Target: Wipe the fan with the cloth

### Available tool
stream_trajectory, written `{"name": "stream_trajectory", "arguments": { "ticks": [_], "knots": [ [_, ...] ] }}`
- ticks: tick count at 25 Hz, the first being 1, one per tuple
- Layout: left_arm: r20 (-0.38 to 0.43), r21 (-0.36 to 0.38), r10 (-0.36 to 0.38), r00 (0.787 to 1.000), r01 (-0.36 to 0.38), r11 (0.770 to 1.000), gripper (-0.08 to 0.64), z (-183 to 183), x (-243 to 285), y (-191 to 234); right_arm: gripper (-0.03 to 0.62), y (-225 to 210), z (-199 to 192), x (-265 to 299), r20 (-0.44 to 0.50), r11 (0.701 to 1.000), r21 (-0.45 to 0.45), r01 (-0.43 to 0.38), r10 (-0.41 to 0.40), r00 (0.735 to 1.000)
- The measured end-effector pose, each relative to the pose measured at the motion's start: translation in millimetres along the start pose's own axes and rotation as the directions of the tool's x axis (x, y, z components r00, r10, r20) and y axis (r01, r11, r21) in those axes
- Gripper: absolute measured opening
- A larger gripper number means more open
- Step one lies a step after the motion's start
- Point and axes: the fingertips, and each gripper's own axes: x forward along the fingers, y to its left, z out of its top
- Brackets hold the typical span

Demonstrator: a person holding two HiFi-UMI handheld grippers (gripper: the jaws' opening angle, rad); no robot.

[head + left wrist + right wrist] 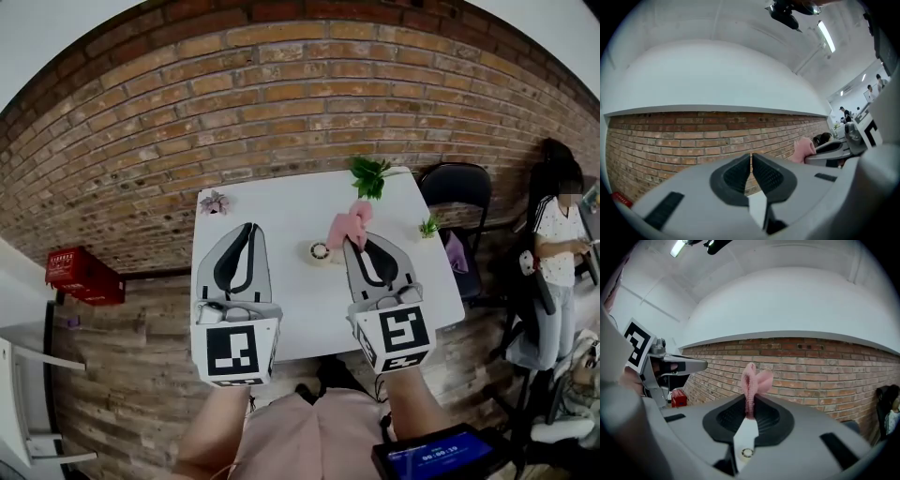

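A small white round fan (pixel 320 251) sits on the white table (pixel 281 211), between the two grippers. Both grippers are held up and point level towards the brick wall. My right gripper (pixel 359 242) is shut on a pink cloth (pixel 349 225), which sticks out of the jaws in a fold. The right gripper view shows that cloth (pixel 754 380) pinched in the right gripper (pixel 750 404). My left gripper (pixel 248 228) is shut with nothing in it. In the left gripper view the left gripper (pixel 751 158) has its pads together, and the pink cloth (pixel 804 149) shows at the right.
A green plant (pixel 370 175) stands at the table's far edge, a smaller one (pixel 429 226) at its right edge and a small flower (pixel 214 202) at the far left corner. A black chair (pixel 455 192) and a person (pixel 558 244) are at the right. A red crate (pixel 82 277) lies on the floor at the left.
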Motion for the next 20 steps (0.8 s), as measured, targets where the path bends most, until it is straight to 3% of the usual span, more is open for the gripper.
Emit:
{"name": "stream_trajectory", "arguments": {
  "ticks": [20],
  "knots": [
    [-0.019,0.035,-0.026,0.999,0.026,0.999,0.021,-12.9,0.4,-10.6,0.043,-1.5,-6.1,4.0,-0.010,1.000,-0.007,-0.012,0.012,1.000]
  ]
}}
